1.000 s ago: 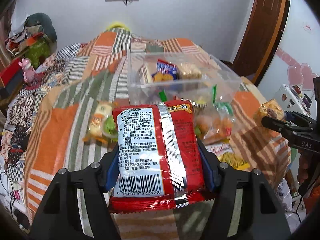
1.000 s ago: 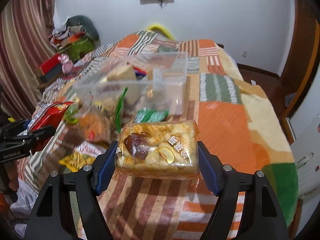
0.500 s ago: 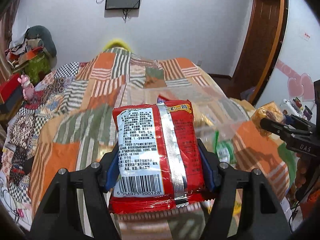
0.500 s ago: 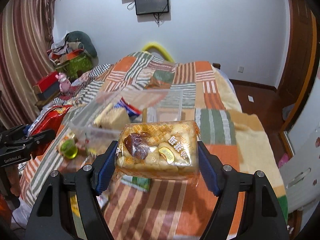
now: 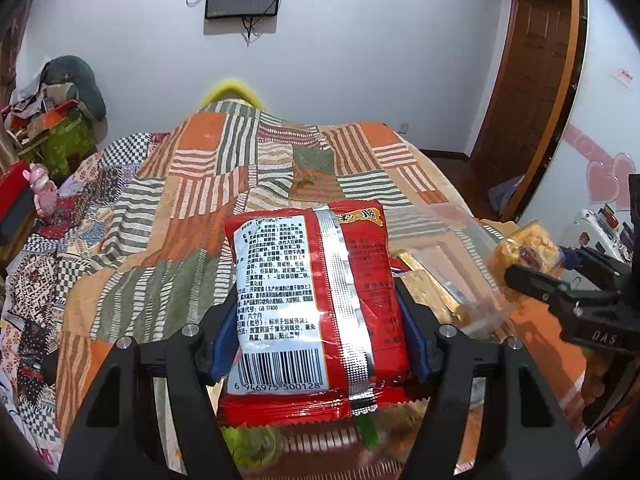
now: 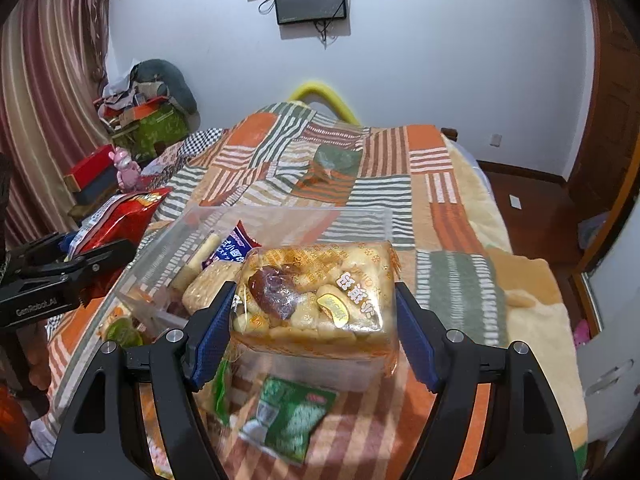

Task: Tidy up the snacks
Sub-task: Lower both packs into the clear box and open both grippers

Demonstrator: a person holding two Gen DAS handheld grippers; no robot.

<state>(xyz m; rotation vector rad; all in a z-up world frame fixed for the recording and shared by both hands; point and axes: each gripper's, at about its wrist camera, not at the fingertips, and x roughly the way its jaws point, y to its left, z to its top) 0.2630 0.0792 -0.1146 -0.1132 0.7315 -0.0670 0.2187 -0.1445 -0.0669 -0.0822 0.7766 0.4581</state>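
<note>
My left gripper (image 5: 318,334) is shut on a red snack packet (image 5: 312,304), held back side up with its white label and barcode showing. My right gripper (image 6: 312,332) is shut on a clear yellow pack of pastries (image 6: 316,296). Both packs hang above the near side of a clear plastic box (image 6: 280,220) on the bed, which holds biscuits and a blue packet (image 6: 236,246). In the right wrist view the left gripper (image 6: 80,268) shows at the left with the red packet (image 6: 120,220). In the left wrist view the right gripper (image 5: 560,284) shows at the right with its pastry pack (image 5: 524,248).
A striped patchwork blanket (image 5: 240,184) covers the bed. Loose snacks lie near the front: a green packet (image 6: 292,416) and a green-yellow sweet (image 6: 122,332). Clutter and a pink toy (image 6: 126,168) stand at the left; a wooden door (image 5: 532,80) is at the right.
Both grippers moved forward over the bed with their packs; the clear box now lies close under them and the loose snacks have slid to the bottom of each view.
</note>
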